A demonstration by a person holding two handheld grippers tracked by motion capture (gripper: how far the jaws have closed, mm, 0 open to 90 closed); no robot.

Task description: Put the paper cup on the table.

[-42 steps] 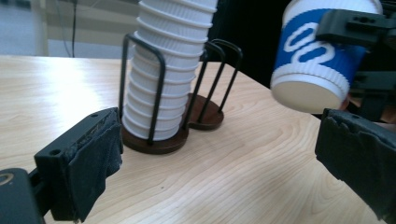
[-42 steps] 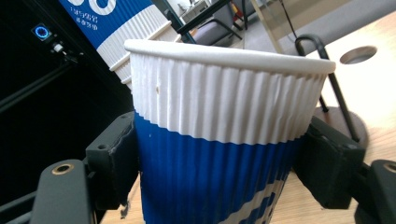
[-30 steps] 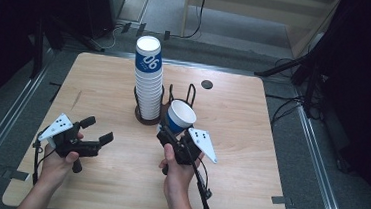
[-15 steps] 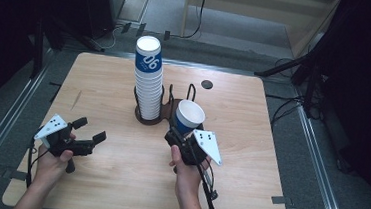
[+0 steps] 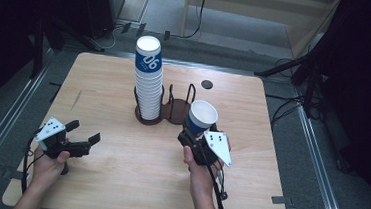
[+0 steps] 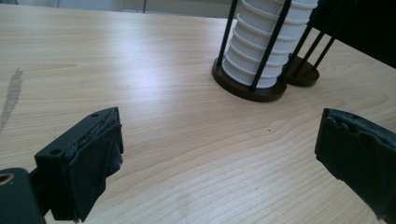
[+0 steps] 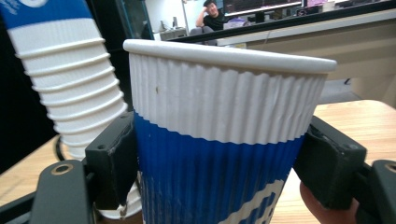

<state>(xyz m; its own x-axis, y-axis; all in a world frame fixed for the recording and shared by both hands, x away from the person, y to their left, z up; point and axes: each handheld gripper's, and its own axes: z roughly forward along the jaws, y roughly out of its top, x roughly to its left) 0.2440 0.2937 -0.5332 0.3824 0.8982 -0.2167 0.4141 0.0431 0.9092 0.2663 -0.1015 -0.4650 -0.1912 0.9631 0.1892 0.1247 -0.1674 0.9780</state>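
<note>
Gripping: my right gripper (image 7: 219,168) clamps the paper cup (image 7: 224,140) mid-wall.
Handling: light, crushable; squeeze gently.
Left gripper (image 6: 224,163): wide open, empty.

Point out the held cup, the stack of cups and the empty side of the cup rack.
held cup (image 7: 219,158): right gripper view, blue ribbed wall between the jaws.
stack of cups (image 5: 147,89): high view, white ribbed middle.
cup rack (image 5: 178,109): high view, bare brown base.
</note>
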